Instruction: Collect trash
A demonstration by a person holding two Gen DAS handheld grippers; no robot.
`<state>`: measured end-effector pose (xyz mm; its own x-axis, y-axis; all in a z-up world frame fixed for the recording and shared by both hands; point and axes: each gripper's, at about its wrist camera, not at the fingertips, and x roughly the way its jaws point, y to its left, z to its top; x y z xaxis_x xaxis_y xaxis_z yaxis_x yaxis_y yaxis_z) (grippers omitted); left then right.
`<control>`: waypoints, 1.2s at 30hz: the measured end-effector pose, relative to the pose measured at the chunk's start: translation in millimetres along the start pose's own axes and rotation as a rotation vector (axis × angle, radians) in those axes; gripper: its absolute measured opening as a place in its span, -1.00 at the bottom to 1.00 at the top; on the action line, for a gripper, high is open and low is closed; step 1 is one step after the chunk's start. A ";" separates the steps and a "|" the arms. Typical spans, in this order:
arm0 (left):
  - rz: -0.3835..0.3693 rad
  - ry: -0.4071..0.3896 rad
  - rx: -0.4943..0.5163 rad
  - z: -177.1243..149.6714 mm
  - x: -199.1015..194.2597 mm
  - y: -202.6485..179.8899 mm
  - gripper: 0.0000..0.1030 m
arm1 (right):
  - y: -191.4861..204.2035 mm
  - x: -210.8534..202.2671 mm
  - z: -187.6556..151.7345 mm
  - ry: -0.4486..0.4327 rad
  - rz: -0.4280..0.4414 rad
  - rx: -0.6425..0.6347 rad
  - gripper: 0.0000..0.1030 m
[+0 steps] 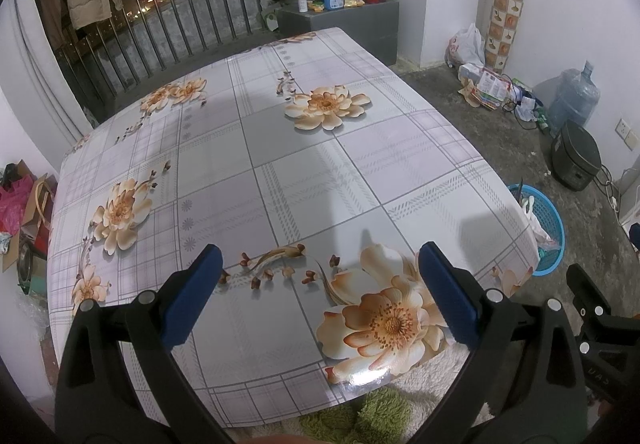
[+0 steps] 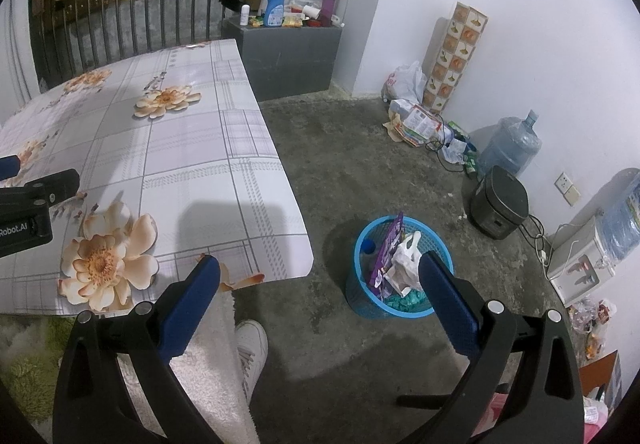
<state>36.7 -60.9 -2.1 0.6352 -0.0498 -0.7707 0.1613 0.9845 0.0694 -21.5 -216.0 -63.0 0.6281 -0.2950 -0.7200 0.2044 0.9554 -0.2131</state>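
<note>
A blue mesh trash basket (image 2: 362, 244) stands on the concrete floor right of the table; it also shows in the left wrist view (image 1: 550, 214). It holds a purple wrapper (image 2: 386, 256), a white plastic bag (image 2: 404, 262) and teal scraps. My right gripper (image 2: 318, 276) is open and empty, above the floor just left of the basket. My left gripper (image 1: 320, 264) is open and empty over the near edge of the floral-cloth table (image 1: 280, 164). The left gripper's side shows at the left edge of the right wrist view (image 2: 36, 200).
A grey cabinet (image 2: 288, 52) with bottles stands beyond the table. A rice cooker (image 2: 498, 202), water jugs (image 2: 512, 144), a dispenser (image 2: 580, 264) and floor clutter (image 2: 416, 120) line the right wall. A white shoe (image 2: 252, 344) and fluffy fabric (image 2: 208, 364) are below.
</note>
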 end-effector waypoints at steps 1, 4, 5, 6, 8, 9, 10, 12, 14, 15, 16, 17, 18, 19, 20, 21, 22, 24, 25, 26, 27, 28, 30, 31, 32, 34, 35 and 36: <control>0.000 0.000 0.000 0.2 0.1 0.0 0.83 | -2.3 0.3 0.1 0.001 0.001 0.000 0.88; 0.000 0.000 0.001 0.5 0.1 0.0 0.83 | -2.0 0.3 0.2 0.000 0.001 0.000 0.88; 0.000 0.001 0.001 0.5 0.0 0.2 0.83 | -1.3 0.2 0.1 0.001 0.001 0.000 0.88; 0.000 0.000 0.001 0.6 0.0 0.1 0.83 | -1.0 0.1 0.2 0.001 0.002 0.000 0.88; 0.000 0.001 0.001 0.8 -0.1 0.1 0.83 | -3.4 0.3 0.3 0.001 0.001 0.000 0.88; 0.000 0.001 0.001 0.8 -0.2 0.0 0.83 | -1.1 0.0 0.3 0.001 0.002 0.000 0.88; 0.000 0.001 0.001 0.9 -0.2 -0.1 0.83 | -3.2 0.2 0.3 0.001 0.002 -0.001 0.88; 0.000 0.001 0.001 1.0 -0.2 -0.1 0.83 | -1.2 -0.1 0.3 0.000 0.002 0.000 0.88; 0.001 0.001 0.001 1.1 -0.2 -0.1 0.83 | -3.6 0.2 0.3 0.001 0.002 0.001 0.88; 0.001 0.001 0.001 1.1 -0.3 -0.2 0.83 | -3.4 0.2 0.3 0.001 0.002 0.000 0.88; 0.001 0.001 0.001 1.2 -0.3 -0.3 0.83 | -3.6 0.2 0.3 0.001 0.003 0.000 0.88; 0.001 0.000 0.001 1.2 -0.3 -0.1 0.83 | -3.9 0.2 0.3 0.001 0.003 0.000 0.88; 0.001 0.001 0.001 1.3 -0.2 -0.2 0.83 | -3.7 0.1 0.4 0.001 0.003 0.001 0.88; 0.000 0.001 0.002 1.4 -0.1 -0.2 0.83 | -3.9 0.1 0.4 0.001 0.003 0.001 0.88; 0.000 0.001 0.002 1.4 -0.1 -0.1 0.83 | -4.2 0.2 0.4 0.000 0.003 0.000 0.88; 0.001 0.002 0.002 1.5 -0.1 -0.2 0.83 | -2.0 0.0 0.3 0.000 0.003 0.001 0.88; 0.001 0.002 0.002 1.5 -0.1 -0.3 0.83 | -2.0 0.5 0.4 0.001 0.003 0.001 0.88; 0.001 0.002 0.002 1.6 -0.1 -0.3 0.83 | 0.2 0.2 0.4 0.001 0.003 0.001 0.88; 0.001 0.002 0.002 1.6 -0.2 -0.5 0.83 | -2.2 0.4 0.5 0.001 0.003 0.000 0.88; 0.001 0.002 0.002 1.6 -0.2 -0.3 0.83 | -0.4 0.2 0.5 0.001 0.003 0.001 0.88; 0.001 0.001 0.002 1.6 -0.2 -0.1 0.83 | 0.0 0.2 0.5 0.001 0.003 0.001 0.88; 0.001 0.002 0.003 1.8 0.0 -0.5 0.83 | -2.3 0.4 0.5 0.001 0.004 0.001 0.88; 0.001 0.002 0.003 1.9 -0.1 -0.6 0.83 | -2.3 0.2 0.5 0.001 0.003 0.001 0.88; 0.001 0.002 0.003 1.9 -0.1 -0.7 0.83 | -1.4 0.1 0.4 0.001 0.004 0.001 0.88; 0.001 0.002 0.003 1.9 -0.1 -0.7 0.83 | -0.5 0.1 0.4 0.001 0.004 0.000 0.88; 0.001 0.002 0.002 0.8 -0.3 -0.2 0.83 | -1.5 -0.1 0.5 0.001 0.003 0.000 0.88; 0.001 0.002 0.002 0.8 -0.3 -0.1 0.83 | -0.8 -0.2 0.5 0.000 0.004 0.001 0.88; 0.001 0.003 0.002 0.8 -0.2 0.2 0.83 | -2.4 0.1 0.5 0.001 0.004 0.002 0.88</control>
<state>37.2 -60.7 -1.4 0.6332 -0.0486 -0.7725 0.1622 0.9842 0.0710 -21.6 -218.3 -62.2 0.6286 -0.2910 -0.7213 0.2031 0.9566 -0.2090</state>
